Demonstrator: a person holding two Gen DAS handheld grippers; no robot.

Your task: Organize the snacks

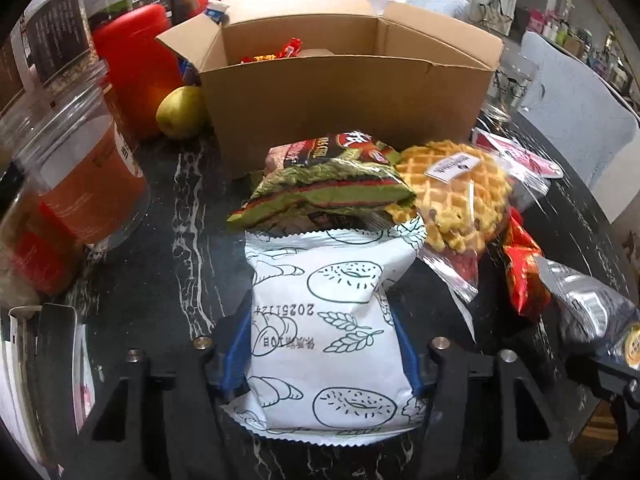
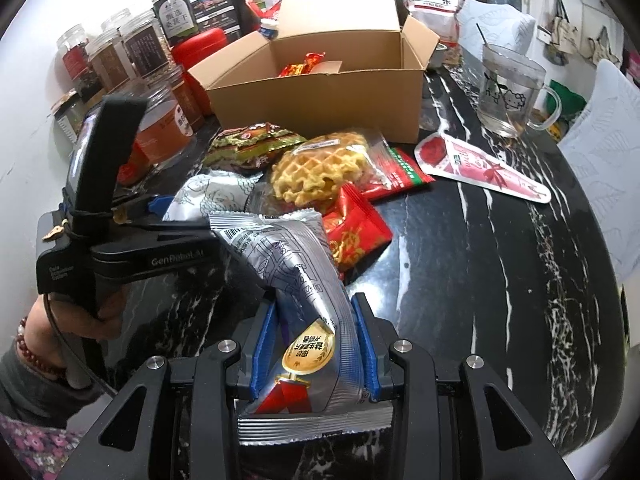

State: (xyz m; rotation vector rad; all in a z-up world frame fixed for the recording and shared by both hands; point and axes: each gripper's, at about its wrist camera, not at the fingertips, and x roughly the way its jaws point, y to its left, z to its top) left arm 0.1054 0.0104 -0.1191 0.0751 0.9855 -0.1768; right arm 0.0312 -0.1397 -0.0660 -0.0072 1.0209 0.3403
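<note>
With the left claw (image 1: 324, 344) clenched around the white bread packet (image 1: 328, 320) and the right claw (image 2: 316, 344) around the silver packet (image 2: 296, 280), both just before the cardboard box (image 1: 344, 120), lift each clear of the heap on the worktop (image 2: 480, 240) and drop it inside.

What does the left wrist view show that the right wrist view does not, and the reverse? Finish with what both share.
Only the left wrist view: a yellow-green pear beside the cardboard box.
Only the right wrist view: a glass mug, a pink pouch, and the person's hand holding the left gripper.
Both: the box, the waffle pack, the green packet, the white packet and the silver packet.
</note>
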